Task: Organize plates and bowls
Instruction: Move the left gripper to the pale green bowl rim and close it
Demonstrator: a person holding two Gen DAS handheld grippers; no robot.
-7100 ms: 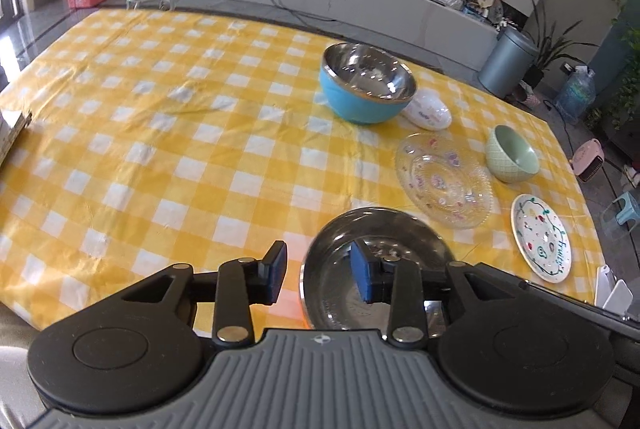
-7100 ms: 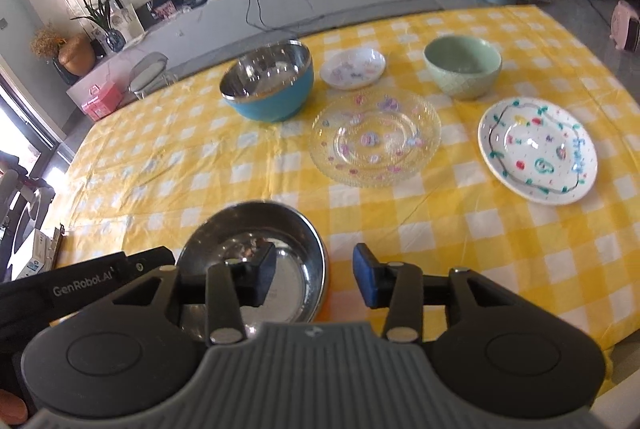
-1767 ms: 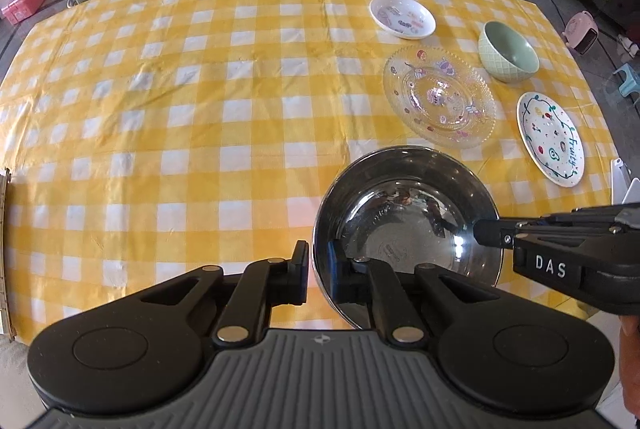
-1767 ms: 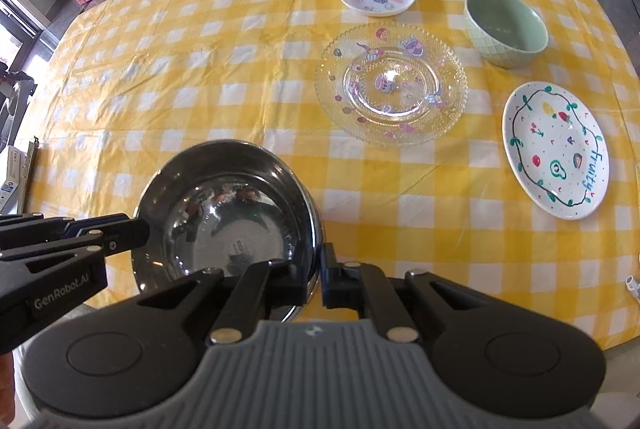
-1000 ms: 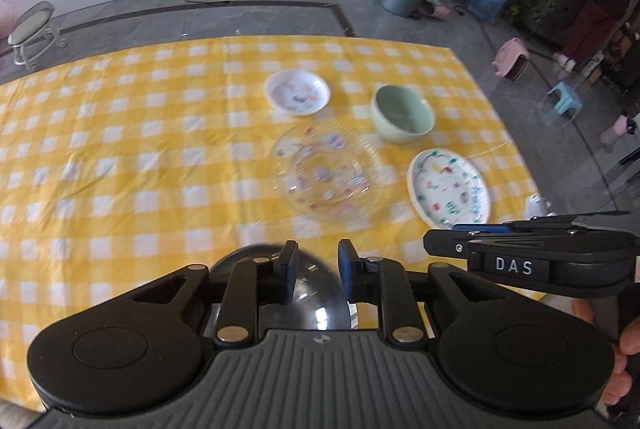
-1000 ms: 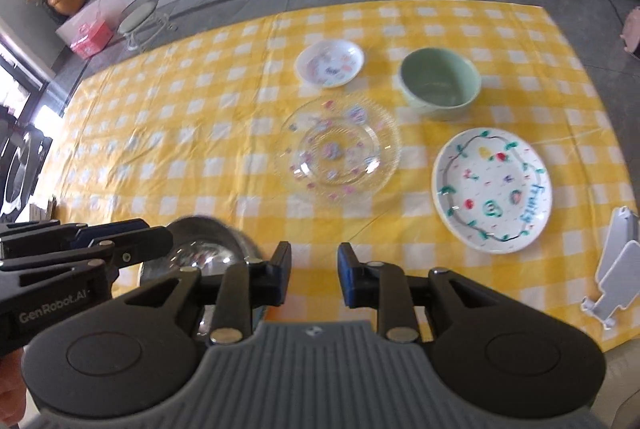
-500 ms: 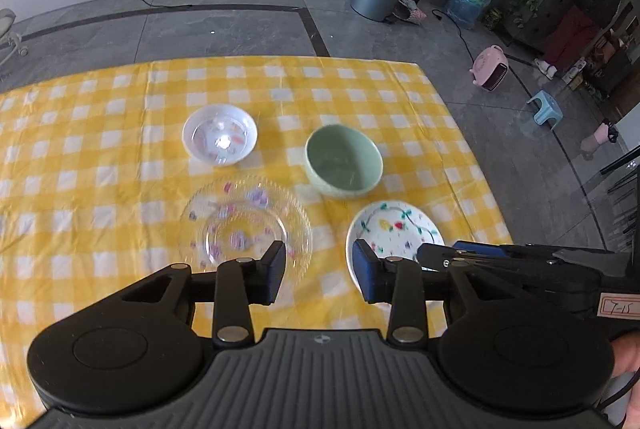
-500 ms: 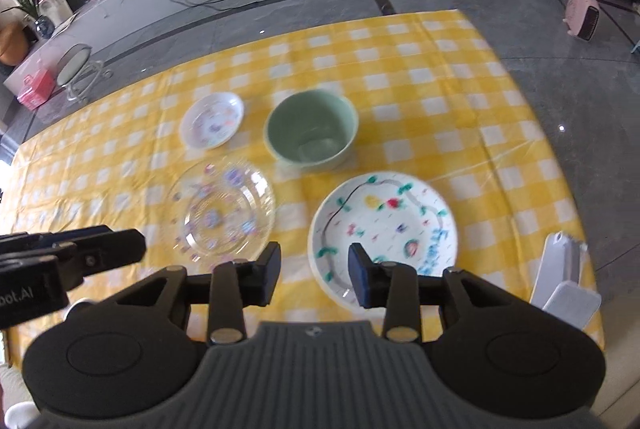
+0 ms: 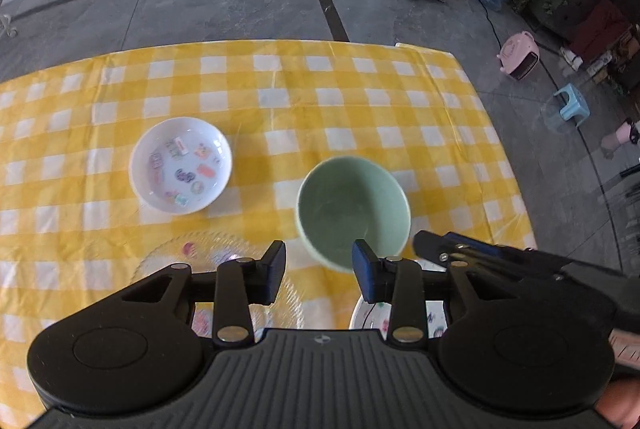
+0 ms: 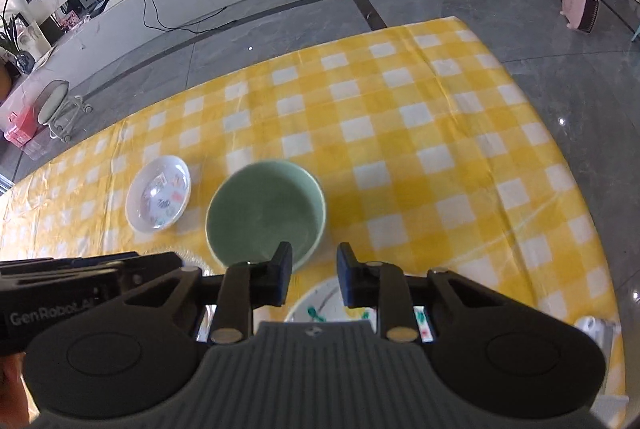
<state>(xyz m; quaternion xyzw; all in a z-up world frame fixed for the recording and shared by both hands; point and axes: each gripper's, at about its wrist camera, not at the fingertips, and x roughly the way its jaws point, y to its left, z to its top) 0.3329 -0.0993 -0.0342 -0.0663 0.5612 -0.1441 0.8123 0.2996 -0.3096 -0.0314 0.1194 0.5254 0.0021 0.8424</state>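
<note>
Both handheld grippers were built of matte black plastic. On each, a ribbed grey housing with a small round emblem was seen at the bottom edge, flanked by two large round discs. Two linkage arms with silver pivot pins carried the fingers. The left gripper (image 9: pixel 319 265) was fitted with blue-edged pads (image 9: pixel 365 271); the same pads (image 10: pixel 347 281) were noted on the right gripper (image 10: pixel 313 275). White lettering "GenRoboLAI", partly cut off, was read on the side of the left gripper where it was seen from the right wrist view. A pale label was glimpsed on the right gripper's body in the left wrist view; its writing could not be read.
</note>
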